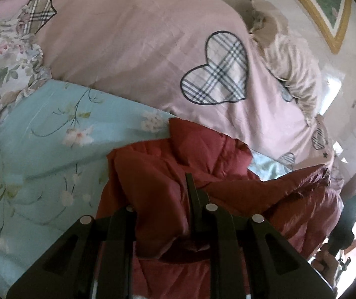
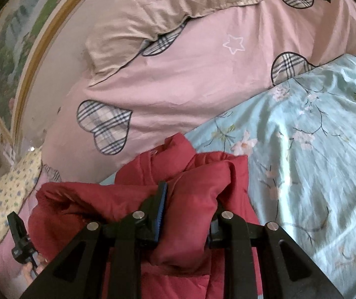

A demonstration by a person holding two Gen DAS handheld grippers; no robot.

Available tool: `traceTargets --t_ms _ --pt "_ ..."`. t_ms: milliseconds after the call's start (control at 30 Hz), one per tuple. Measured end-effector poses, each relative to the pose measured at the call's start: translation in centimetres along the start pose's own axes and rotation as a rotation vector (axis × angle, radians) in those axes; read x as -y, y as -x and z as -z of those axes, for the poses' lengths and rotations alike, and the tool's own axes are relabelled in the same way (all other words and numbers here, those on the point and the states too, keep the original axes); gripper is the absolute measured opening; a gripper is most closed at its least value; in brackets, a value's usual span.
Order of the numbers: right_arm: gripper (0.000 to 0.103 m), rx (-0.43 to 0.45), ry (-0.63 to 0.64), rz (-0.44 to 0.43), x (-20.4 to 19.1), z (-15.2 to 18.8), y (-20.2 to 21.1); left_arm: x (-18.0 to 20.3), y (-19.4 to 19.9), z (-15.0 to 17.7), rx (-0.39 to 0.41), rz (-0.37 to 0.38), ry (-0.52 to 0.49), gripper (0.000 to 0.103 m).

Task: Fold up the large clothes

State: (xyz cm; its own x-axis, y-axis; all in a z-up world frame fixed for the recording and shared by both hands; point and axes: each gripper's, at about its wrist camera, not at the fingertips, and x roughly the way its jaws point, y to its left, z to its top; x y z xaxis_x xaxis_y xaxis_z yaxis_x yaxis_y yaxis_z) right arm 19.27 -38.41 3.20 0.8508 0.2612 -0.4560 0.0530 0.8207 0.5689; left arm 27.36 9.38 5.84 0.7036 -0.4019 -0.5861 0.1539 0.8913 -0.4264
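A dark red padded jacket (image 1: 203, 144) lies bunched on the bed, lifted at two places. In the left wrist view my left gripper (image 1: 163, 196) is shut on a thick fold of it. One dark finger (image 1: 193, 194) shows, and the other is buried under the red fabric. In the right wrist view the same jacket (image 2: 78, 199) fills the gap of my right gripper (image 2: 190, 196), which is shut on a puffy roll of it. The blue-padded finger (image 2: 161, 204) presses the roll from the left, while the jacket mostly covers the other finger.
The jacket rests on a light blue floral sheet (image 1: 41, 137) (image 2: 315, 162). Behind it lies a pink duvet with plaid hearts (image 1: 128, 49) (image 2: 190, 87) and a beige pillow (image 2: 153, 12). A gold-framed picture (image 2: 8, 57) hangs on the wall. A yellow patterned cloth (image 2: 11, 191) lies at the left.
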Motion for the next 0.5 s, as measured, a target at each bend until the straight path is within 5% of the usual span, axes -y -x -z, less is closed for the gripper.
traceTargets --t_ms 500 --pt "0.026 -0.030 -0.090 0.112 3.4 -1.7 -9.5 -2.3 -11.3 -2.1 -0.079 -0.076 0.029 0.021"
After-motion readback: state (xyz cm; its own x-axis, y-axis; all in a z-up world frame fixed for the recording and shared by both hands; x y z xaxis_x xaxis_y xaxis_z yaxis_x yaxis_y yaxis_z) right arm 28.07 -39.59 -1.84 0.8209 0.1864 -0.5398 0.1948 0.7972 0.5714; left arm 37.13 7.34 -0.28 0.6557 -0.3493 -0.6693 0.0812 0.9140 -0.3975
